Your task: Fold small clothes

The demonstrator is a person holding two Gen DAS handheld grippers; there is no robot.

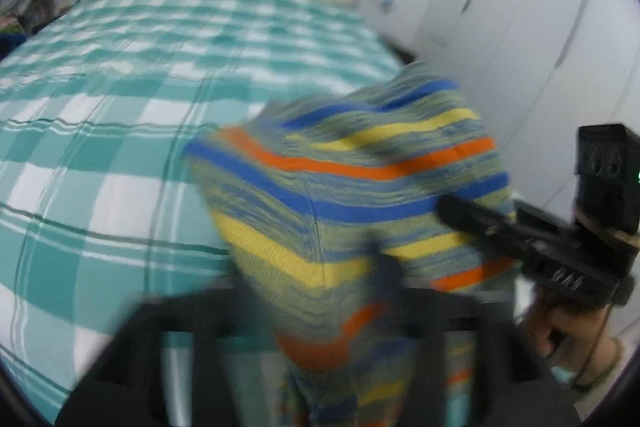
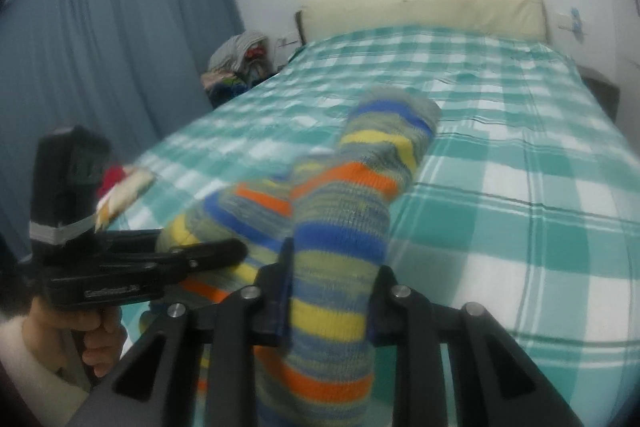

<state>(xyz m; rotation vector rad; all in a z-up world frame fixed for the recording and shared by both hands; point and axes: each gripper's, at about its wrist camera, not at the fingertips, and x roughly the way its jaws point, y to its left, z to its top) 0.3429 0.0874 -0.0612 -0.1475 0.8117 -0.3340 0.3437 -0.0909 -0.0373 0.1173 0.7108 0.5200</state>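
Above the checked bed, the right gripper has its jaws pinching the striped sock, while at nine o'clock the left gripper shows jaws spread around its other end.

The bed stretches ahead, a headboard cushion across its far end against the wall. Above its near part hangs the striped sock — right gripper at its near end, left gripper on its left side. A clothes heap sits left of the bed — curtain behind.

Striped sock, teal checked bedsheet
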